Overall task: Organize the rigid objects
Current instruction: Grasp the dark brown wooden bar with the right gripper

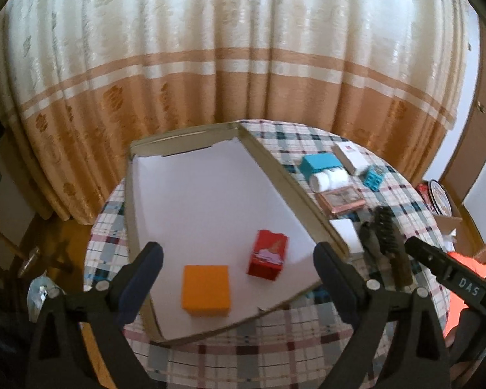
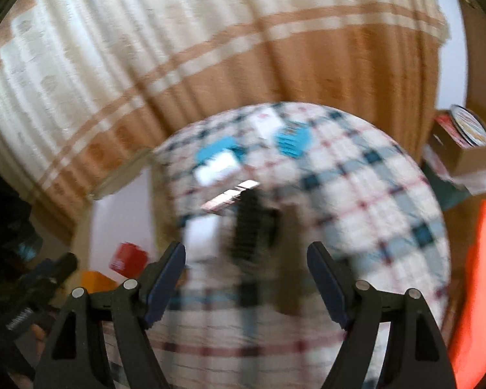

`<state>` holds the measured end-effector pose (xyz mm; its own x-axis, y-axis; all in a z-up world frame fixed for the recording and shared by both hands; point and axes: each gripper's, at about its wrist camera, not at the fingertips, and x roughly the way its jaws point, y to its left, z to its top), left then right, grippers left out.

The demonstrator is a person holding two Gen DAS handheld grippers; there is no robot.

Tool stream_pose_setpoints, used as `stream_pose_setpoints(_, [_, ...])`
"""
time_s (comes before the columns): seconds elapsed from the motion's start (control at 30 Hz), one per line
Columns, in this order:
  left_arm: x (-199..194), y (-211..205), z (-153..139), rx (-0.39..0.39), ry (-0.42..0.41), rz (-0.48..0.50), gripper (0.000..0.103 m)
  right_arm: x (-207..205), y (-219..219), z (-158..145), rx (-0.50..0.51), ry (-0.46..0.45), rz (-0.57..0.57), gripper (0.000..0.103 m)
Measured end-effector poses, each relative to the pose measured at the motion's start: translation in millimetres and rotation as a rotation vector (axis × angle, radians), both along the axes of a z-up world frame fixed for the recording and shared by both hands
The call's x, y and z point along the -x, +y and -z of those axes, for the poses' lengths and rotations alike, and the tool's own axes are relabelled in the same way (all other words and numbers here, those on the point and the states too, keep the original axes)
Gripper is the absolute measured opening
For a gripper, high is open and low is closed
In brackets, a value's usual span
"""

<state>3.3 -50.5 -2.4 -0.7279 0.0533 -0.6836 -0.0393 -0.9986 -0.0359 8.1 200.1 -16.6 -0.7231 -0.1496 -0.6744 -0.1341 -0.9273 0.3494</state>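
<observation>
A shallow cardboard tray point(image 1: 277, 167) with a white floor lies on the round checked table point(image 1: 275, 350). In it sit an orange box point(image 1: 205, 290) and a red box point(image 1: 268, 255). My left gripper point(image 1: 238, 269) is open and empty above the tray's near end. To the tray's right lie a teal box point(image 1: 319, 163), a white bottle point(image 1: 329, 180), a white box point(image 1: 351, 159), a small teal box point(image 1: 374, 178), a pink framed box point(image 1: 341, 199), a white block point(image 1: 348, 236) and a dark brush point(image 1: 388, 240). My right gripper point(image 2: 246, 278) is open and empty above the blurred brush point(image 2: 251, 230).
A cream and orange curtain point(image 1: 226, 64) hangs behind the table. A cardboard box with a round tin point(image 2: 469, 136) stands at the far right. The right wrist view is motion blurred; the red box point(image 2: 128, 257) and the tray point(image 2: 120, 214) show at its left.
</observation>
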Motion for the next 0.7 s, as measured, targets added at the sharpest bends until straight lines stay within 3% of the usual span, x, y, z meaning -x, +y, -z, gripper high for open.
stream_pose_setpoints(0.43, [-23, 58, -1, 0.045, 0.04, 0.17, 0.095, -14, 24, 8, -0.071, -0.008, 0.045, 0.079])
stream_pose_setpoints(0.53, [-27, 68, 0, 0.04, 0.038, 0.197, 0.095, -14, 24, 6, -0.097, 0.0, 0.048, 0.068])
stream_pose_setpoints(0.7, [-33, 87, 8, 0.075, 0.03, 0.249, 0.094, -11, 24, 10, -0.104, -0.018, 0.042, 0.062])
